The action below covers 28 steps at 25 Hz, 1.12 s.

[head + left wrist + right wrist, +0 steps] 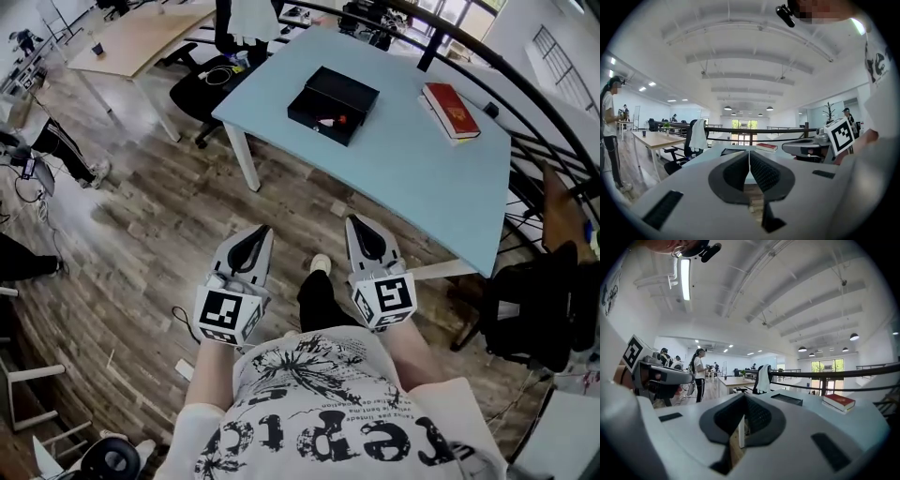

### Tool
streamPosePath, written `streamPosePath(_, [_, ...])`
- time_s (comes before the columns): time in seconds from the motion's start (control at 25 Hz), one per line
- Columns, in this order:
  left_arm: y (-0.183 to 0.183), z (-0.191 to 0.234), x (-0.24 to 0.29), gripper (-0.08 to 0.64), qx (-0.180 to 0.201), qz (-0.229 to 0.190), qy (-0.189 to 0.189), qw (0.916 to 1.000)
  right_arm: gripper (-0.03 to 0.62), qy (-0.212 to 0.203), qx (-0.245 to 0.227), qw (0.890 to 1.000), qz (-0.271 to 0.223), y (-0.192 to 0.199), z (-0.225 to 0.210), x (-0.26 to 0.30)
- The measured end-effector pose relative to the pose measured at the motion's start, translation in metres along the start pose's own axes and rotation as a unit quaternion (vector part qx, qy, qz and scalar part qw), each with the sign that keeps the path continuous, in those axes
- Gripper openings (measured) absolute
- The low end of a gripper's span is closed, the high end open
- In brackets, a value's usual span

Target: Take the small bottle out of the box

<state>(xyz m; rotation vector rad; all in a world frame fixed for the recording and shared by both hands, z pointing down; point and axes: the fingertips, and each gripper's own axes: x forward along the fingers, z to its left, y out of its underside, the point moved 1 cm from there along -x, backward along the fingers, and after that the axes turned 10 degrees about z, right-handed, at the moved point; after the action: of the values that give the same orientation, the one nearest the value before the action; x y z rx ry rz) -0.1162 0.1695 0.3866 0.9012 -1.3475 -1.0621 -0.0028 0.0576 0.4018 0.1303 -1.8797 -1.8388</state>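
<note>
A black open box [334, 101] lies on the light blue table [394, 159], well ahead of me. Inside it shows a small pale bottle with a red cap [331, 121]. Both grippers hang close to my body above the wooden floor, short of the table. My left gripper [260, 232] is shut with nothing in it, its jaws meeting along a thin seam [749, 154]. My right gripper [357, 223] is likewise shut and empty [744, 401]. The box appears beyond the jaws in the left gripper view [732, 151] and the right gripper view [786, 399].
A red book [451, 110] lies on the table right of the box. A black office chair [208, 82] stands at the table's far left corner, and a wooden desk [141, 37] behind it. A black railing [525, 103] curves along the right. A person [699, 373] stands at the left.
</note>
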Motion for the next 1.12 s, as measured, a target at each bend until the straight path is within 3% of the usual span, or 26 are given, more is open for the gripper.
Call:
streamPosePath(0.24, [-0.038,0.044,0.088,0.023,-0.006,0.003,-0.013,0.9999,0.009,-0.001,0.002,1.0,-0.004,-0.025,-0.065,0.08])
streamPosePath(0.68, [-0.102,0.088,0.265,0.021,0.002,0.005,0.013,0.9999,0.01,0.017,-0.002,1.0,-0.003,-0.065,-0.197,0.19])
streamPosePath(1.12, [-0.12,0.107,0.396,0.021,0.043,0.039,0.112,0.992,0.01,0.106,0.031,0.994,0.018,-0.062,-0.278,0.245])
